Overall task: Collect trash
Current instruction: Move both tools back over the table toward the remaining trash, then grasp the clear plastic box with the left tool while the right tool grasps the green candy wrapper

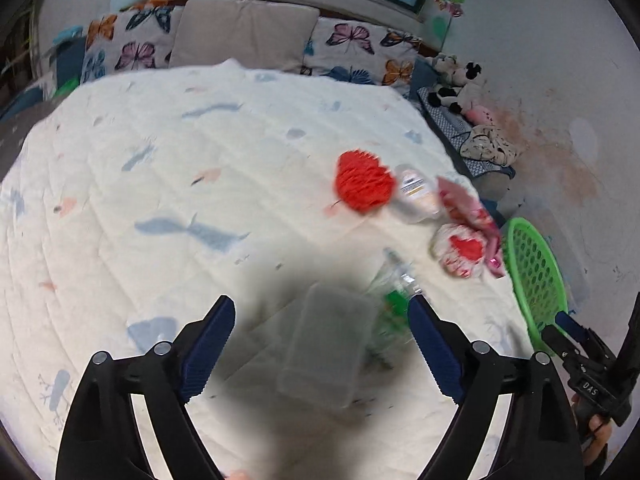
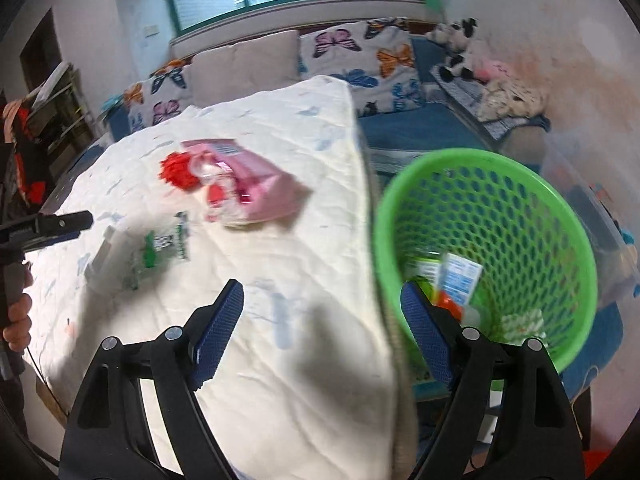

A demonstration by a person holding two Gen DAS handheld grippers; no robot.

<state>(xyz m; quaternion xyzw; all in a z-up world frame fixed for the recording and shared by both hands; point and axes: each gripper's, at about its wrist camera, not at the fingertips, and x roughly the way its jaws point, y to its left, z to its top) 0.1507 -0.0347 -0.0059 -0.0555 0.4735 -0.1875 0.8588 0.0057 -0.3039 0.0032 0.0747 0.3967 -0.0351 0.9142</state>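
Left claw nearest the clear box, which lies just ahead between its spread fingers.

My left claw (image 1: 322, 344) is apart and empty; the clear box (image 1: 324, 344), a flat translucent plastic rectangle, lies low centre in my left view, long axis running up the frame, resting on the quilted white bed (image 1: 160, 200). Just right of it is a crinkly green-printed wrapper (image 1: 390, 300); further up-right lie a red frilly piece (image 1: 364, 182), a small bottle (image 1: 416, 194) and a pink pack (image 1: 466, 204). My right claw (image 2: 322, 328) is also apart, empty, over the bed edge beside the green mesh basket (image 2: 520, 208), which already holds some wrappers.
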